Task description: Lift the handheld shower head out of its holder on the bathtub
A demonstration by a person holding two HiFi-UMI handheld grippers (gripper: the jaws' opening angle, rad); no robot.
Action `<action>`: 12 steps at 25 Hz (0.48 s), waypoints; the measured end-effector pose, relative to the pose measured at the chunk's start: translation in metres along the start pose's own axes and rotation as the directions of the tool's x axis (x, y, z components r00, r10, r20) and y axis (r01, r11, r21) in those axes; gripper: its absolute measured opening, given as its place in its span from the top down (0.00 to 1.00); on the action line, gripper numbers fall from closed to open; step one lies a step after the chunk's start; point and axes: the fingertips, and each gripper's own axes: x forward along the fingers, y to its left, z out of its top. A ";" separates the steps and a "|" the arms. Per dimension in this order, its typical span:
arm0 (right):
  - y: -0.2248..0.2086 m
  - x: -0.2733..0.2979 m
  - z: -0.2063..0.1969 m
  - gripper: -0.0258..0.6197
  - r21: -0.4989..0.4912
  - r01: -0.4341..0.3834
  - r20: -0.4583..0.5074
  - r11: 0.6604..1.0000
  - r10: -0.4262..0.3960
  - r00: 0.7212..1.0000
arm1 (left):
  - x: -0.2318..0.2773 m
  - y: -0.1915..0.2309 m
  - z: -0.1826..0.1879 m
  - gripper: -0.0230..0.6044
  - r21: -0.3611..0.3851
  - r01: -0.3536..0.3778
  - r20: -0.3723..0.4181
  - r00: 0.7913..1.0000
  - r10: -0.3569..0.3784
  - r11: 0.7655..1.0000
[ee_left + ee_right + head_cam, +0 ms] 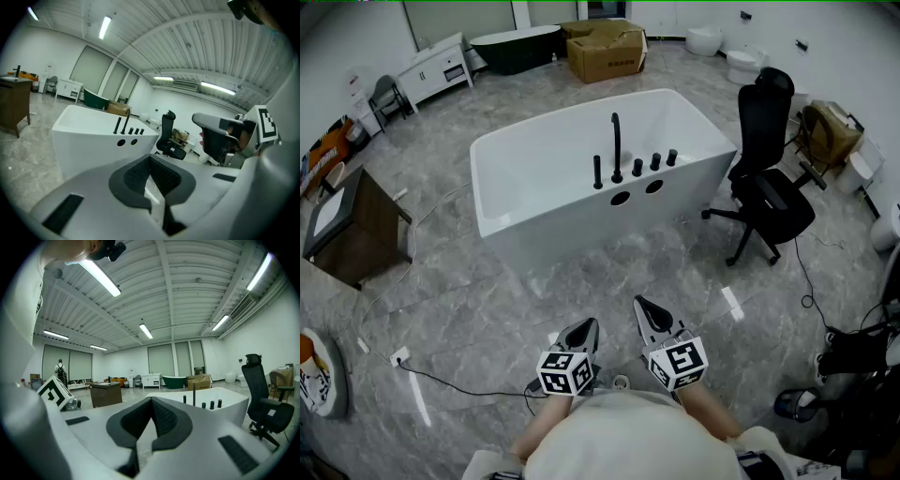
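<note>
Both tools are shut with nothing between the jaws: the left gripper (581,330) and the right gripper (650,309) are held low near the person, probably because no reach has begun. The shower head (598,172) stands upright on the bathtub (562,234) rim, well ahead of both tips.

Grey marble-look floor (487,309) carrying white bathtub (581,234) at ctr. Black office chair (769,187) just to its right, brown cabinet (366,230) at left. At back: cardboard box (605,52), dark tub (517,47), white cabinet (436,67). Black cable (459,384) across tiles, bottom left.
</note>
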 end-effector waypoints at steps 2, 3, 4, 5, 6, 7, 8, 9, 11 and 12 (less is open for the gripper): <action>-0.002 -0.013 0.005 0.93 0.025 0.011 0.011 1.000 -0.011 1.000 | -0.007 -0.009 0.001 0.93 -0.003 0.002 0.012 1.000 -0.002 1.000; -0.002 -0.019 0.007 0.93 0.034 0.013 0.017 0.999 -0.014 1.000 | -0.011 -0.013 0.002 0.93 -0.006 0.001 0.023 1.000 -0.001 1.000; -0.002 -0.024 0.008 0.93 0.038 0.013 0.023 0.999 -0.014 1.000 | -0.015 -0.016 0.004 0.93 -0.010 -0.003 0.038 0.999 0.003 1.000; -0.001 -0.028 0.010 0.93 0.036 0.011 0.029 0.999 -0.012 1.000 | -0.019 -0.017 0.006 0.93 -0.013 -0.011 0.053 0.999 0.011 1.000; 0.000 -0.031 0.010 0.93 0.028 0.007 0.034 1.000 -0.008 0.999 | -0.022 -0.017 0.007 0.93 -0.014 -0.020 0.065 0.998 0.021 1.000; 0.002 -0.034 0.011 0.93 0.018 0.002 0.036 1.000 -0.003 0.999 | -0.025 -0.017 0.008 0.93 -0.015 -0.029 0.073 0.997 0.030 0.999; 0.003 -0.036 0.010 0.93 0.008 -0.003 0.036 1.000 0.003 0.999 | -0.027 -0.018 0.007 0.93 -0.014 -0.037 0.077 0.996 0.038 0.999; 0.005 -0.040 0.009 0.93 0.002 -0.008 0.034 1.000 0.008 0.999 | -0.029 -0.019 0.005 0.93 -0.013 -0.042 0.081 0.996 0.042 0.999; 0.008 -0.046 0.006 0.93 -0.007 -0.015 0.026 1.000 0.015 1.000 | -0.033 -0.022 0.004 0.93 -0.012 -0.046 0.090 0.995 0.047 0.999; 0.009 -0.048 0.005 0.93 -0.011 -0.016 0.023 1.000 0.017 1.000 | -0.035 -0.024 0.003 0.93 -0.015 -0.047 0.096 0.994 0.048 0.999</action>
